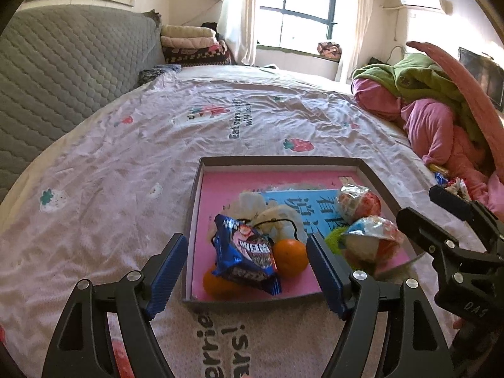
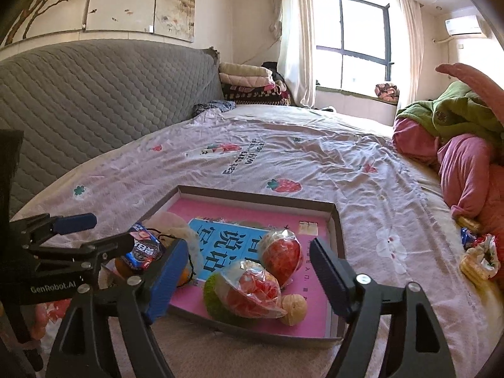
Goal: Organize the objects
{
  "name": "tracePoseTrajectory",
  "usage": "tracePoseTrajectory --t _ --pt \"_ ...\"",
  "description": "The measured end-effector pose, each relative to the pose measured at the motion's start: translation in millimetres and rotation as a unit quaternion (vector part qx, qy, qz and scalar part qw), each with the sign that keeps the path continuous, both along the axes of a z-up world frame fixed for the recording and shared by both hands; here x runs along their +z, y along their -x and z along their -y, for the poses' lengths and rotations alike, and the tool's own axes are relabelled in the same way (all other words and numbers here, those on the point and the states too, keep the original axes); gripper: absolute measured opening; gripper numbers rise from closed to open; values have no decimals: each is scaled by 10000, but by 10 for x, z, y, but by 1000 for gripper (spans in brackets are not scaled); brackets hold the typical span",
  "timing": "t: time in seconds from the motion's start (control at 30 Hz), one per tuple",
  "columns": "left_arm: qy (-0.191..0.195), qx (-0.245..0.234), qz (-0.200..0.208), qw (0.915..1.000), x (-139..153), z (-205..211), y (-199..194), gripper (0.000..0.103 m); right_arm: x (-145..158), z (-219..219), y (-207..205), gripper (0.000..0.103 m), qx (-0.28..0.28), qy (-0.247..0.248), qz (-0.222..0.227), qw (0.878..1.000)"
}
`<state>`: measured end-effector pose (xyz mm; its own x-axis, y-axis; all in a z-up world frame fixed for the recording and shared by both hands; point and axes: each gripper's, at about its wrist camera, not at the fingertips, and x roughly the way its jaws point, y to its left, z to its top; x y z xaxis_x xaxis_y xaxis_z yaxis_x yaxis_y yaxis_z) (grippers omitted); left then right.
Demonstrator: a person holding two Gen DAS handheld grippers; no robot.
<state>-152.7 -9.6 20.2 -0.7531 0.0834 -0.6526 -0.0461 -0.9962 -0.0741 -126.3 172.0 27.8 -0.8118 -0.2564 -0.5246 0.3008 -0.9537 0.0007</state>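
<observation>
— Blue pads on the left gripper (image 1: 247,271) are sitting closest to the lens, spread wide with nothing between them. Why is it hanging there?

— It is hovering just over the near rim of the tray (image 1: 285,161), and the blue snack packet (image 1: 249,260) is lying right between the open fingers. My guess is the packet has just been let go or is about to be taken; I cannot tell which.

— What else is lying in the tray?

— Two oranges: one (image 1: 290,257) is touching the packet's right side, the other (image 1: 214,283) is peeking out underneath it. Behind them a pale crumpled bag with a black cord (image 1: 271,211) is resting on a blue booklet (image 1: 310,201). To the right, two apples wrapped in plastic (image 2: 250,291) (image 2: 282,256) are leaning together, with a green ball (image 2: 210,293) and a walnut (image 2: 294,308) beside the nearer one.

— And the right gripper (image 2: 249,278)?

— It is also gaping, holding nothing, and is pointing over the wrapped apples from the tray's near edge. The sorting seems to be gathering loose snacks into one box, so the bed sheet (image 1: 126,173) is being cleared.

— Is anything waiting outside?

— Yes, a small heap of wrapped snacks (image 2: 478,252) is lying on the sheet by the pink bedding (image 2: 466,163), well apart from the tray. That side is nearer the right gripper, so I would expect it to fetch those.
</observation>
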Motion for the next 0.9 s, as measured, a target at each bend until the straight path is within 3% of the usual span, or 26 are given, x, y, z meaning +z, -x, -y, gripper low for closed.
tracePoseTrajectory --t 0.27,0.53,0.9 --pt "188 8 -109 9998 82 -77 -184 79 125 39 -181 80 -68 -76 -198 9998" --pt "-16 7 -238 9997 167 -104 -358 79 187 70 -360 80 -151 -130 -289 9994" --pt "94 87 -247 9996 150 -90 -466 79 126 50 -481 80 -232 -83 -140 9996"
